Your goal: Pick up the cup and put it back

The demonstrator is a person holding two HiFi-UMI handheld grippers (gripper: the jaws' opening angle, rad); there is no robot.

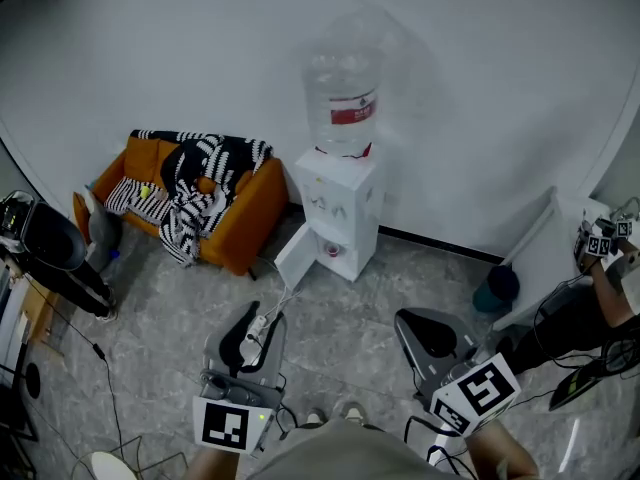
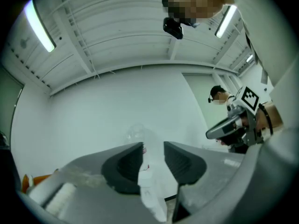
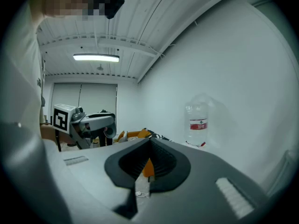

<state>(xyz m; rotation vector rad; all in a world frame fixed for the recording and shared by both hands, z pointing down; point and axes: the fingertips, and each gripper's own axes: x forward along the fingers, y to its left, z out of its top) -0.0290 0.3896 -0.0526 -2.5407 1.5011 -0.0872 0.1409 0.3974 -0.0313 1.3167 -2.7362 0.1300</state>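
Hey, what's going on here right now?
A person stands facing a white water dispenser, a gripper in each hand. Neither holds anything: the left gripper has its jaws slightly apart, the right gripper is shut. The dispenser's lower door hangs open; something reddish, possibly the cup, sits inside, untouched.

The water cooler (image 1: pixel 340 213) is smooth white plastic. The big bottle (image 1: pixel 342 78) on it is clear plastic with a red label (image 1: pixel 353 108). The orange sofa (image 1: pixel 235 226) looks smooth, and a soft striped cloth blanket (image 1: pixel 195 183) lies on it. The floor (image 1: pixel 340 318) is grey, stone-like and a bit shiny. The wall (image 1: pixel 200 48) is matt white. The left gripper (image 2: pixel 153 146) and right gripper (image 3: pixel 149 146) are dull grey plastic with black ribbed pads (image 2: pixel 184 164).
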